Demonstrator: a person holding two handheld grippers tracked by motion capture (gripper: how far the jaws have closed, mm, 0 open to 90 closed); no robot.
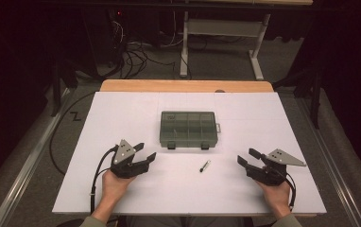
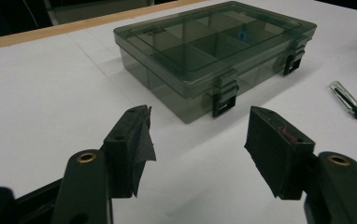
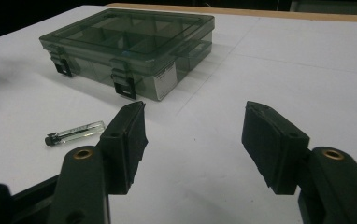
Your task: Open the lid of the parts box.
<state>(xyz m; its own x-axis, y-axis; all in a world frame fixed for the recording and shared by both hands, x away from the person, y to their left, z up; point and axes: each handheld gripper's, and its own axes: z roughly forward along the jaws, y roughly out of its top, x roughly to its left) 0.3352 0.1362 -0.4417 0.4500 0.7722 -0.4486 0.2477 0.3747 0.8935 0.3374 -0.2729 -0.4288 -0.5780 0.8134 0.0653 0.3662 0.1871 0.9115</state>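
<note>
High view, your left gripper (image 1: 147, 151) and right gripper (image 1: 245, 156) both gape wide and empty, small clear glass vial with black cap (image 1: 205, 166) between them, closed smoky translucent plastic compartment box (image 1: 188, 128) at twelve o'clock from it.

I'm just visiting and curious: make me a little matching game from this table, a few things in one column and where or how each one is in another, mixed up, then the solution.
Things:
1. compartment box
2. small vial
3. left gripper
4. right gripper

Descriptions:
A. lies flat on the white table, between the two grippers
B. open and empty, at the table's right side
C. lid shut, at the table's middle
D. open and empty, at the table's left side

Pairs: 1-C, 2-A, 3-D, 4-B
</note>
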